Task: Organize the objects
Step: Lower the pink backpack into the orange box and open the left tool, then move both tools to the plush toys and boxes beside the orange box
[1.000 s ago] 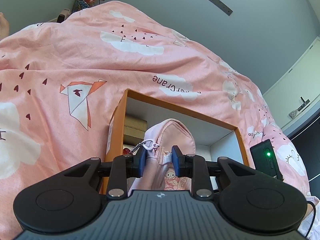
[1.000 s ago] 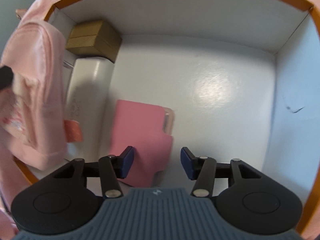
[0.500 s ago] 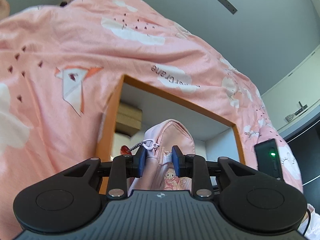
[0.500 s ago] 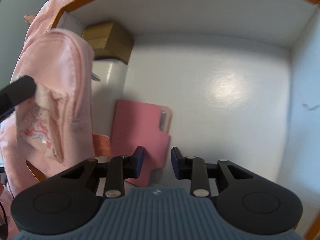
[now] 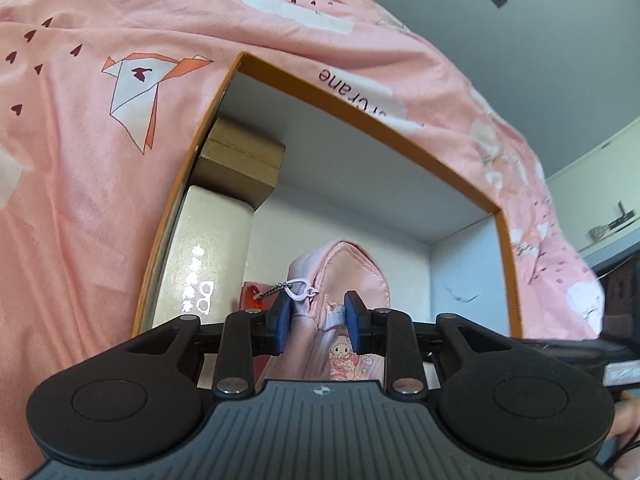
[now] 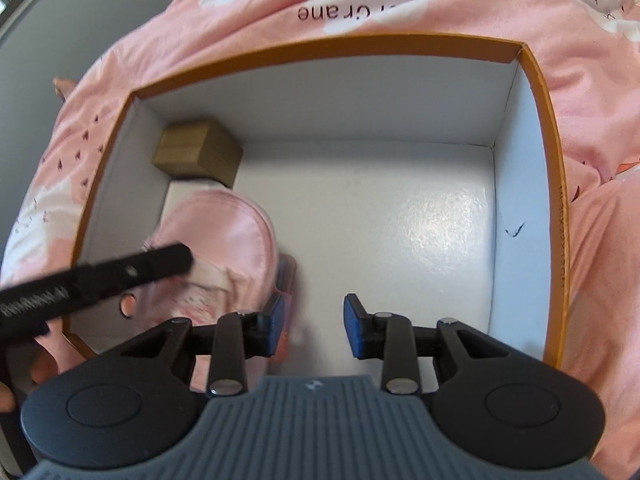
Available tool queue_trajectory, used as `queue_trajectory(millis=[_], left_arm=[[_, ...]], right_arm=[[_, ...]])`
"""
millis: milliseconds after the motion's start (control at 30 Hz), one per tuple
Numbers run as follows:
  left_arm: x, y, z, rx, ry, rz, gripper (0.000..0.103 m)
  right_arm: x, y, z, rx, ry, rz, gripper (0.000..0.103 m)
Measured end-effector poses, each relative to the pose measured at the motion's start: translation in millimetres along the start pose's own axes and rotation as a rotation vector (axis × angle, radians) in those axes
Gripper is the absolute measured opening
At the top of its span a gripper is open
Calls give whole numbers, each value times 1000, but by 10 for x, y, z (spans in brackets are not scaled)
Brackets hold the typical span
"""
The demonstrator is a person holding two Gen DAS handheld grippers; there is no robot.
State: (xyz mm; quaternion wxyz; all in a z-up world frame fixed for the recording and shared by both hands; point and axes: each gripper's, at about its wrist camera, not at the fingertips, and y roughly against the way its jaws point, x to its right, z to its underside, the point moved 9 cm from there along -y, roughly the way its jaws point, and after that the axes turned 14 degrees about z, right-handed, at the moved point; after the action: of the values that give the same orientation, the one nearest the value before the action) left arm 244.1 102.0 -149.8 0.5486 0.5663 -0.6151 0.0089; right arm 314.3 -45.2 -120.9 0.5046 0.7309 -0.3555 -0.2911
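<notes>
**A:** What is the left gripper doing?

**B:** It is clenched on a small pink fabric pouch with a cartoon print. Its blue pads press the pouch from both sides near the top, beside a bead chain and a white clip. The pouch hangs upright inside a large open cardboard box with orange rims and white inner walls.

**A:** Where in the box is the pouch?

**B:** Seen from the right wrist, the pouch sits at the near left part of the box, over a flat pink case that lies on the white floor. A brown cardboard carton stands in the far left corner, and a white rectangular box with silver lettering lies along the left wall, nearer than the carton.

**A:** And the right gripper?

**B:** Its jaws stand slightly apart with nothing between them, above the near floor of the box, just right of the pouch. Its left pad is close beside the pouch and the pink case; whether they touch is unclear.

**A:** What surrounds the box?

**B:** A pink bedspread printed with white clouds and origami cranes.
</notes>
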Motion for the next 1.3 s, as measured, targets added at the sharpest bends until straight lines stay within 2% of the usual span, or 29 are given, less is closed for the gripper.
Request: queue_trajectory(millis=[167, 267, 400, 700, 733, 767, 800, 900, 1000, 1100, 1300], left_arm=[[-8, -65, 61, -35, -61, -63, 35], [7, -70, 90, -47, -90, -73, 39], [68, -4, 81, -54, -110, -37, 48], [205, 258, 7, -16, -195, -9, 48], [210, 288, -5, -11, -199, -8, 48], [211, 316, -19, -4, -200, -8, 48], [207, 342, -36, 3, -198, -6, 48], [196, 384, -59, 12, -182, 5, 48], [218, 402, -45, 13, -192, 15, 48], [287, 441, -10, 19, -220, 35, 48], [512, 542, 132, 12, -299, 83, 48]], right_arm=[[-149, -161, -91, -5, -70, -58, 40], [-117, -129, -48, -15, -83, -85, 40], [-156, -190, -35, -34, -117, -138, 40], [-285, -238, -46, -43, -117, -205, 40], [-307, -241, -42, -43, -112, -209, 39], [-336, -244, -39, -40, -102, -213, 32], [-365, -245, -32, -37, -89, -217, 32], [-477, -263, -3, -28, -27, -212, 26], [-522, -280, 9, -21, -5, -198, 26], [-513, -226, 15, -4, 4, -188, 31], [-396, 114, 119, 100, 24, -138, 31]])
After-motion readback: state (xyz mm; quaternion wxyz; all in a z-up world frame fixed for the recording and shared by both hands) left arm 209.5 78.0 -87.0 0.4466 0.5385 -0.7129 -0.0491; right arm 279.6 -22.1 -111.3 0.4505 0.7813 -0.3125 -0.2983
